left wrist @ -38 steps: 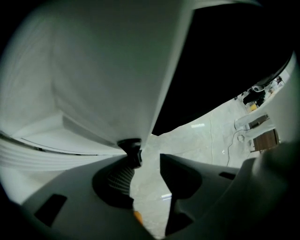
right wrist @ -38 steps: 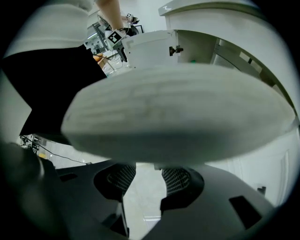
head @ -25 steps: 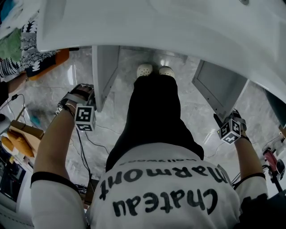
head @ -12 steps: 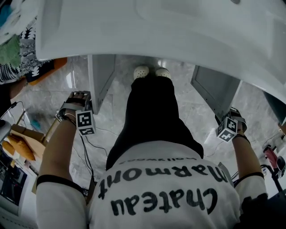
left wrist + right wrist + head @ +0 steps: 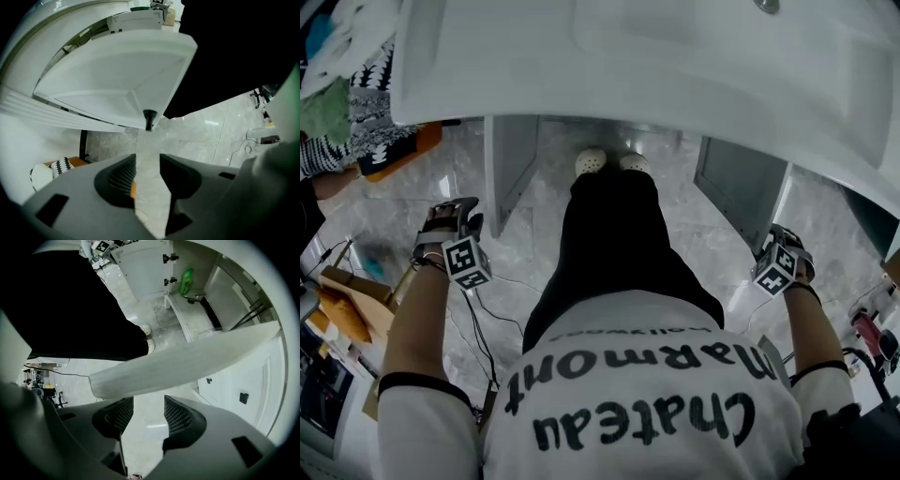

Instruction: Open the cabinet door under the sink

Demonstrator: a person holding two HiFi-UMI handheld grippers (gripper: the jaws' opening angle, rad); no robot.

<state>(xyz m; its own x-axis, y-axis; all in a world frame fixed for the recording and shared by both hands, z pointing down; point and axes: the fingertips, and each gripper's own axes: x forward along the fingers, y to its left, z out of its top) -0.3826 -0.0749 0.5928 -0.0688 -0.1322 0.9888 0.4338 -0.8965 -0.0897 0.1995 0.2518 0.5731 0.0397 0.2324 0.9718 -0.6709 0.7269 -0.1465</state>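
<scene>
While the sink (image 5: 675,56) spans the top of the head view, both doors beneath it stand swung outward toward the person.

- Left gripper (image 5: 452,223): centre left. It has drawn back from the door edge it was beside a second ago and is now apart from it. Jaws are parted, with only floor (image 5: 149,187) between them.
- Left cabinet door (image 5: 511,164): upper left of centre, open. Its dark knob (image 5: 149,118) sits just beyond the left jaw tips, untouched.
- Right cabinet door (image 5: 739,183): upper right of centre, open. In the right gripper view its edge crosses just past the jaw tips.
- Right gripper (image 5: 783,253): centre right, likewise pulled back from its door. Its jaws have just been opening, and nothing lies between them.
- Judgement: both doors are released and the cabinet stands open, so the task looks essentially complete.
</scene>
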